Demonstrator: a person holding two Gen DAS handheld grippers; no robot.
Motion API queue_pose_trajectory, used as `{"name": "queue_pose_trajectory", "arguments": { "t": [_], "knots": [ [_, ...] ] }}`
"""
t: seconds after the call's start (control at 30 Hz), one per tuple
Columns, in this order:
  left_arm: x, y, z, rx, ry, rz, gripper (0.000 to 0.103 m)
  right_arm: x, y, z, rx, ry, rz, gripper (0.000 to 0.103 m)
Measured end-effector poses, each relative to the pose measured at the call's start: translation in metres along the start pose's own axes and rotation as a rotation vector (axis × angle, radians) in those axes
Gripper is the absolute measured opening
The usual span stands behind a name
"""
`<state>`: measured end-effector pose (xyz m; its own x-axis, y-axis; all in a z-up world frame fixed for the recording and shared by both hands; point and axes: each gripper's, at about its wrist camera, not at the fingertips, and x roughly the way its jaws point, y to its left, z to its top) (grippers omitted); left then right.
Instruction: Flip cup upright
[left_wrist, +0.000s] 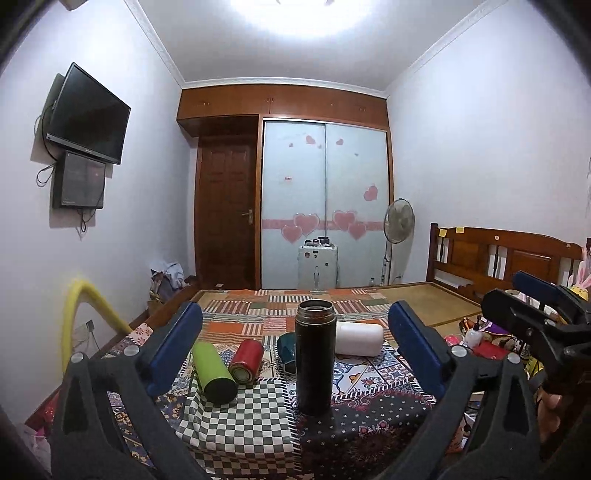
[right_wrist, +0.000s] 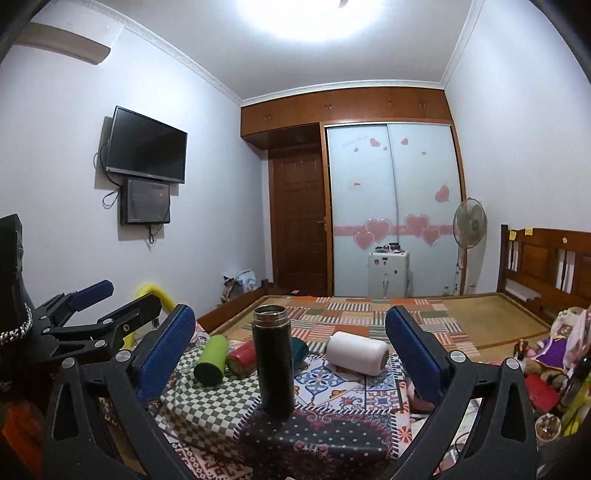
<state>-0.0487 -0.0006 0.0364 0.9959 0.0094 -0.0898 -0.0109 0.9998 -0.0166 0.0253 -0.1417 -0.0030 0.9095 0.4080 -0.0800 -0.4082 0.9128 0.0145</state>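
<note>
A tall black flask cup (left_wrist: 314, 356) stands upright, mouth up, on the patterned cloths; it also shows in the right wrist view (right_wrist: 274, 358). Behind it lie a green cup (left_wrist: 214, 371), a red cup (left_wrist: 246, 360), a dark teal cup (left_wrist: 287, 349) and a white cup (left_wrist: 359, 338) on their sides. My left gripper (left_wrist: 295, 347) is open and empty, with the black cup between and beyond its blue pads. My right gripper (right_wrist: 291, 347) is open and empty, just short of the same cups. Each gripper shows at the edge of the other's view.
The cups rest on a bed covered with patchwork and checked cloths (left_wrist: 240, 424). A wooden headboard (left_wrist: 498, 258) and toys and clutter (right_wrist: 550, 354) are at the right. A yellow curved tube (left_wrist: 79, 306) is at the left. A wardrobe, fan and white case stand at the far wall.
</note>
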Motion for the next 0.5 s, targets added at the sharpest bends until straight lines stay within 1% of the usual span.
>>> {"name": "queue_pose_trajectory", "arguments": {
  "t": [0.1,0.23,0.5],
  "knots": [
    [-0.0007,0.0006,-0.0004,-0.009,0.002,-0.005,0.103,-0.0007,-0.0003,-0.0021,0.007,0.005,-0.006,0.103],
    [-0.0024,0.0002,-0.0022,-0.001,0.000,0.003,0.103,-0.0050,-0.0013,-0.0032,0.015,0.005,-0.009,0.103],
    [0.0000,-0.0029,-0.0057,0.008,0.009,-0.004,0.103,-0.0071,-0.0025,-0.0032,0.020,0.009,-0.016,0.103]
  ]
}}
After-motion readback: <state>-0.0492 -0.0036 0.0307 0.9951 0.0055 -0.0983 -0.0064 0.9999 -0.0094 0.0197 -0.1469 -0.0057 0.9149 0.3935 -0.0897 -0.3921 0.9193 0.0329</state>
